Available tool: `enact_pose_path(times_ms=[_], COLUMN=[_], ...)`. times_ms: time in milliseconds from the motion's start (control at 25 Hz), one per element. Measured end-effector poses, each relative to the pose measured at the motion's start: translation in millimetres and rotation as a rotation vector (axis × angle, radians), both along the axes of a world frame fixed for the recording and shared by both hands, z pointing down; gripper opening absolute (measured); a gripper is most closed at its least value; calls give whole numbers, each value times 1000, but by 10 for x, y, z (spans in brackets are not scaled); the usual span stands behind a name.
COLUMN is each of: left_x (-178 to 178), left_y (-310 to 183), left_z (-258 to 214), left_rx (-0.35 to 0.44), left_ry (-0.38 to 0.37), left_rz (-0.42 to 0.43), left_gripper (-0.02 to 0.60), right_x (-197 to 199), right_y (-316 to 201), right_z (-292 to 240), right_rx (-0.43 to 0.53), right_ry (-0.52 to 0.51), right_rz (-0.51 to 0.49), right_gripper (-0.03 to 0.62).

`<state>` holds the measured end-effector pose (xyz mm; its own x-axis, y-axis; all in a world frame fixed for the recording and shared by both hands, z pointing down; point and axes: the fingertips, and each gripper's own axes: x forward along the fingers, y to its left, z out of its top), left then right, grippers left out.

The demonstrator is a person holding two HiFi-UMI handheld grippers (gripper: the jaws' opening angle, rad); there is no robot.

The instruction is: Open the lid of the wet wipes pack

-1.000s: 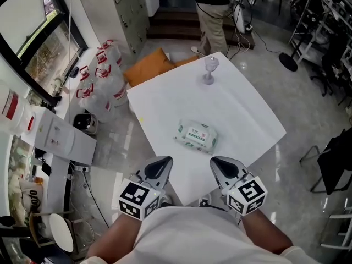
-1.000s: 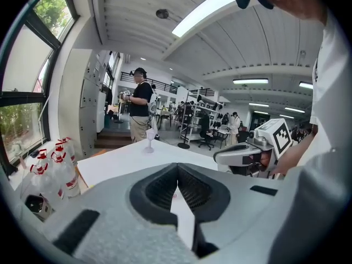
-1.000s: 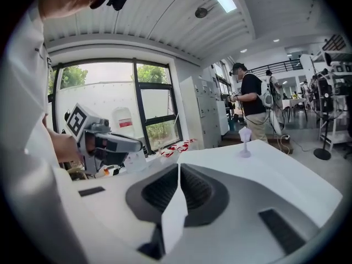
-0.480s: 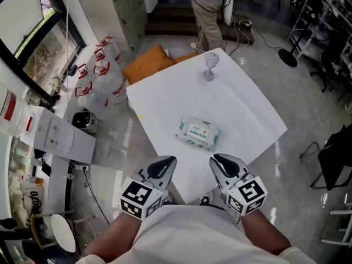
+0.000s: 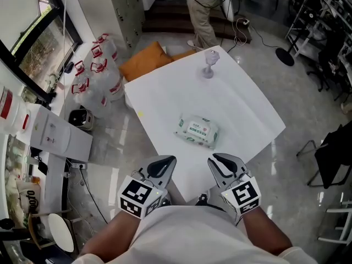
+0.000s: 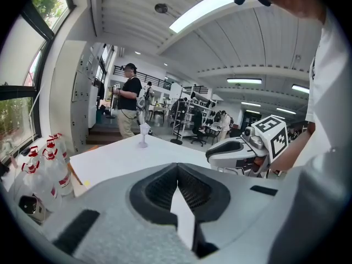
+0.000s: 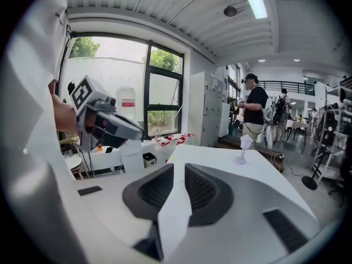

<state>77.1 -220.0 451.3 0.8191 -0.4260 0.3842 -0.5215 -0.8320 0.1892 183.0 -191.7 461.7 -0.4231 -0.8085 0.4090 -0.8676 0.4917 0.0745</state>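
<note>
The wet wipes pack (image 5: 197, 131), white with green print, lies flat with its lid shut near the middle of the white table (image 5: 242, 106). Both grippers hover side by side at the table's near edge, short of the pack and apart from it. The left gripper (image 5: 165, 161) points at the pack with its tips together (image 6: 177, 165) and nothing in them. The right gripper (image 5: 219, 159) is opening: a narrow gap shows between its tips (image 7: 179, 166), with nothing in it. The jaws hide the pack in both gripper views.
A small clear stemmed glass (image 5: 208, 66) stands near the table's far corner. A person (image 5: 201, 7) stands beyond it. On the floor at the left are packs of water bottles (image 5: 93, 76), an orange cushion (image 5: 144, 62) and a white cabinet (image 5: 60, 139).
The right gripper has rolled a little about its own axis, as its marker cube shows. The left gripper and the pack stay where they were.
</note>
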Motion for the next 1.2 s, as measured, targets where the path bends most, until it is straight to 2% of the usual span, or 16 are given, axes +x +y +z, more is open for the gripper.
enact_pose_path(times_ms=[240,480,1000,1200], left_x=[-161,-312,-592,-735], left_y=[-23,-47,-23,-4], left_z=[50,95,181,208], left_rx=[-9,-13,-20,-29], left_ry=[-4,-16,-27,-32], left_rz=[-39,-87,-175,-226], left_gripper=[9,8,9,9], right_x=[-63,0,55,85], right_y=[-68,-322,-852,-1022], right_z=[126,456,1226,1447], right_rx=[-27,-67,-188,-221], right_ry=[14,118,253,355], right_rz=[-18,-43,-100,-144], right_gripper=[69,64,61,61])
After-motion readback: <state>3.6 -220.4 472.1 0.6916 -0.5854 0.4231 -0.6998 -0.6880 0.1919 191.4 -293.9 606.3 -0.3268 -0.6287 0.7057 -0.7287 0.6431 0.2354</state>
